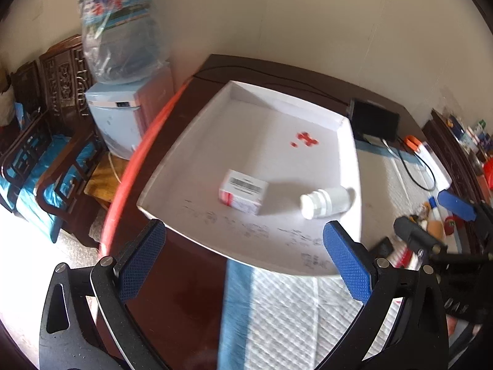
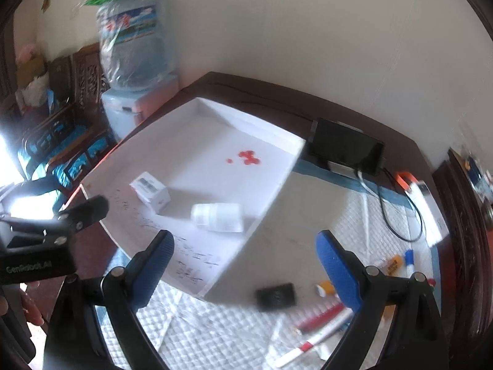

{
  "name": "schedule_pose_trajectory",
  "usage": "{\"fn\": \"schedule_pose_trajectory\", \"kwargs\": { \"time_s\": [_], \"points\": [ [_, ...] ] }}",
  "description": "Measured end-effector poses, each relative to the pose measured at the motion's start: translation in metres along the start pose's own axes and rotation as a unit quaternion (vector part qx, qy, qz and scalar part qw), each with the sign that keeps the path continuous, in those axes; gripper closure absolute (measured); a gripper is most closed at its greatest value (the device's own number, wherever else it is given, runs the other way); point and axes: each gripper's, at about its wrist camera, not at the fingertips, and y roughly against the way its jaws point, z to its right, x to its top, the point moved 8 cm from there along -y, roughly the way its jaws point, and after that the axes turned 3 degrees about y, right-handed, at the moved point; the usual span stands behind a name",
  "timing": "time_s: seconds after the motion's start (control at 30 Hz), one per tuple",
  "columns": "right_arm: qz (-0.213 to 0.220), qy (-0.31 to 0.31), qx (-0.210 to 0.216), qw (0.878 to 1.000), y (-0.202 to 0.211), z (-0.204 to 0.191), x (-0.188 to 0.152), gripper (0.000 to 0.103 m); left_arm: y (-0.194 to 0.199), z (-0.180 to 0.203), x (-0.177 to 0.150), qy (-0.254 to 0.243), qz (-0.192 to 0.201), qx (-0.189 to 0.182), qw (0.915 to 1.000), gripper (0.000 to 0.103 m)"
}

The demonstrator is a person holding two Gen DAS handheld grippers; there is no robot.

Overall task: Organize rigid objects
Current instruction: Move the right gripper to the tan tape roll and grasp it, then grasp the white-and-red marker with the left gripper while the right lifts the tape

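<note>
While both pairs of blue-padded fingers stand spread wide with nothing between them, we hold the left gripper [image 1: 243, 257] at the near lip of the shallow white cardboard tray [image 1: 197, 129] and the right gripper [image 2: 245, 262] over the tray's near right corner.

Two things already lie in the tray, in the middle of the left wrist frame: a small white carton with a red stripe and barcode [image 1: 243, 194] and, just to its right, a white plastic pill bottle on its side [image 1: 326, 202]. Both look light and stiff; we judge the bottle apt to roll and slick on its round wall.

What we take to be left to sort sits on the quilted white mat [image 2: 215, 333] at the lower right of the right wrist frame: a small flat black rectangular object [image 2: 275, 296], a red-and-white pen-like stick [image 2: 311, 343] and a few smaller pieces, too blurred to name with confidence. The black object should take a pinch across its short sides; the stick is best gripped at mid-length, across its narrow width, so it does not swing.
</note>
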Motion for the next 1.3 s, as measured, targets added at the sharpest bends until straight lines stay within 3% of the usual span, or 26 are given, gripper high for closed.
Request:
{"fn": "schedule_pose_trajectory", "kwargs": {
  "time_s": [0.27,0.4,0.5,0.63,0.77,0.87,0.9,0.93,1.17,1.23,1.27,1.3],
  "points": [
    [0.026,-0.08,-0.007,0.996,0.018,0.095,-0.032,0.009,-0.004,0.08,-0.022,-0.071,-0.012,-0.051,0.9961,0.0],
    [0.041,-0.113,0.0,0.993,0.024,0.149,-0.053,0.009,-0.016,0.119,-0.043,-0.109,-0.045,-0.078,0.99,0.0],
    [0.033,-0.094,0.023,0.995,0.025,0.17,-0.073,0.009,-0.025,0.144,-0.06,-0.134,-0.07,-0.091,0.9844,0.0],
    [0.032,-0.068,0.053,0.996,0.022,0.176,-0.092,0.009,-0.04,0.172,-0.088,-0.17,-0.111,-0.108,0.9732,0.0],
    [0.017,-0.042,0.088,0.995,0.008,0.173,-0.1,0.011,-0.042,0.19,-0.104,-0.165,-0.124,-0.135,0.969,0.007],
    [-0.003,-0.022,0.101,0.995,-0.009,0.173,-0.103,0.026,-0.047,0.195,-0.106,-0.153,-0.126,-0.133,0.9711,0.013],
    [-0.009,-0.017,0.106,0.994,-0.015,0.173,-0.105,0.03,-0.049,0.196,-0.107,-0.151,-0.129,-0.131,0.9713,0.025],
    [-0.014,-0.013,0.112,0.993,-0.019,0.173,-0.106,0.032,-0.052,0.199,-0.108,-0.149,-0.135,-0.129,0.9712,0.028],
    [-0.028,0.012,0.156,0.987,-0.033,0.16,-0.108,0.033,-0.055,0.212,-0.112,-0.153,-0.142,-0.125,0.97,0.028],
    [-0.037,0.017,0.164,0.986,-0.038,0.158,-0.112,0.047,-0.059,0.215,-0.114,-0.158,-0.15,-0.124,0.9681,0.028],
    [-0.041,0.017,0.166,0.985,-0.04,0.158,-0.113,0.049,-0.062,0.218,-0.117,-0.163,-0.156,-0.126,0.966,0.028],
    [-0.041,0.016,0.171,0.984,-0.039,0.159,-0.113,0.05,-0.064,0.22,-0.12,-0.169,-0.162,-0.128,0.9637,0.035]
  ]
}}
